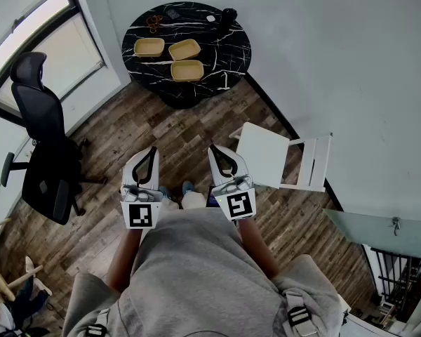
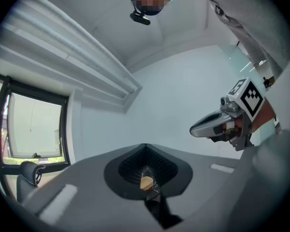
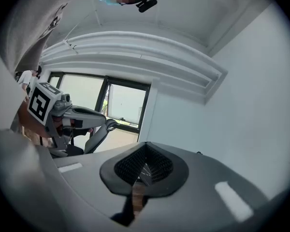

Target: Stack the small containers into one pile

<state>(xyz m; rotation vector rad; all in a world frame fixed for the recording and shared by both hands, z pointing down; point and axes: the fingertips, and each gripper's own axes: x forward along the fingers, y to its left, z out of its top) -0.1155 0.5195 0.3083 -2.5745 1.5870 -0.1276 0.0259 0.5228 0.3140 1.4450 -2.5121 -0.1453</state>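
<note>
- I'm carrying the left gripper (image 1: 152, 153) and the right gripper (image 1: 215, 152) pinched together and empty, since nothing is within reach.
- The small containers (image 1: 187, 70) are lying unstacked on the table (image 1: 224, 55) at twelve o'clock, so I'm judging the approach comes first.

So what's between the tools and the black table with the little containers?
Just bare wooden floor, seen in the head view. The white chair sits off to the side.
</note>
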